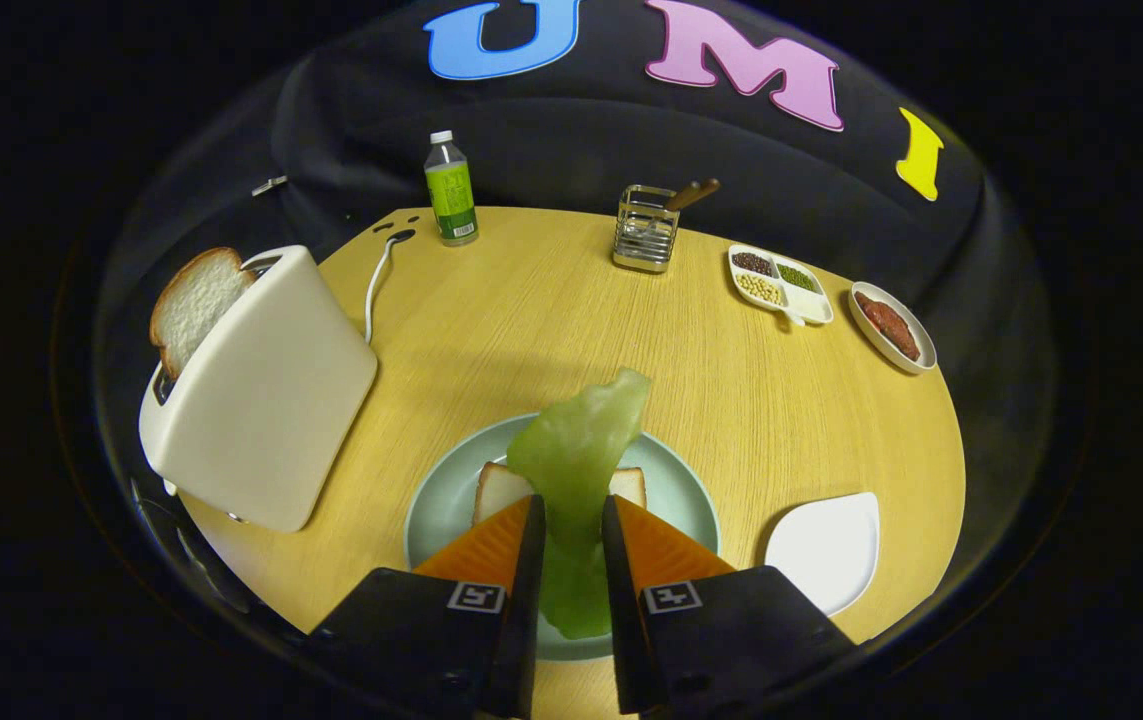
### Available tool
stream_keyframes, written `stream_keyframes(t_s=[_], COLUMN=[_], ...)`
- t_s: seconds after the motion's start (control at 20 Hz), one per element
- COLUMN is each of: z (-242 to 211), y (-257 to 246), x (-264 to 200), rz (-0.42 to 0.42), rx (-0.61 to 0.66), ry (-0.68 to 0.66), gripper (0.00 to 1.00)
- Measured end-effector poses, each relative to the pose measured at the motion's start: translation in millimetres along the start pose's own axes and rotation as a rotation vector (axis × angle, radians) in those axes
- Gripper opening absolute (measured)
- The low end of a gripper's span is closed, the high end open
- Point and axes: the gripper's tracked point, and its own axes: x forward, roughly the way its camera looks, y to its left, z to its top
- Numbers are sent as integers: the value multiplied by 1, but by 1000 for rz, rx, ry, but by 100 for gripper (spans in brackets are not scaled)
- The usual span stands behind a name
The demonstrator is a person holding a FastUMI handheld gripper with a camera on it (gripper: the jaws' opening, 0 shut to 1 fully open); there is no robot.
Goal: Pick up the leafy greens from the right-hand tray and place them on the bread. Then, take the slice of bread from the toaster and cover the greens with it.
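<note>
One leaf of greens (pixel 579 470), clenched between both fingers of my gripper (pixel 571 520); long axis runs from the fingers away toward the far side, free end standing up and leaning slightly right

One bread slice (pixel 503 490) on the plate (pixel 441 500), lying directly under and just beyond the fingertips, partly hidden by the leaf; I judge the coming move is a short drop straight down and a release, with the leaf's length laid across the slice

One plate, pale green, round, near edge of the table (pixel 531 330); rim shows bare to the left and right of the bread

One tray (pixel 826 545), white, near right of the plate, just beside it, where the greens belong by the task; nothing lies in it

One toaster (pixel 266 400), white, left of the plate, close by; second slice (pixel 193 300) stands in its slot, next to be fetched

Far side, well apart: bottle (pixel 451 190), metal holder (pixel 645 232), divided dish (pixel 779 283), small dish (pixel 893 326)

Table is pale wood, level; room around the plate looks ample, the toaster being the nearest obstacle
</note>
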Motion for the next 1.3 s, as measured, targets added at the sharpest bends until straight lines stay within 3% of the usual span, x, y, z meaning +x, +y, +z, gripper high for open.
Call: stream_keyframes(t_s=[0.15,0.25,0.4,0.45,0.55,1.3], z=[0,-2,-5,-5,1,123], y=[-2,-4,-1,0,3,116], x=[5,5,3,1,-6,-104], rz=[-11,-21,-9,-4,7,208], rx=[1,-6,-26,-32,-33,-142], ry=[6,13,12,7,-23,-341], gripper=[48,64,79,93,100,100])
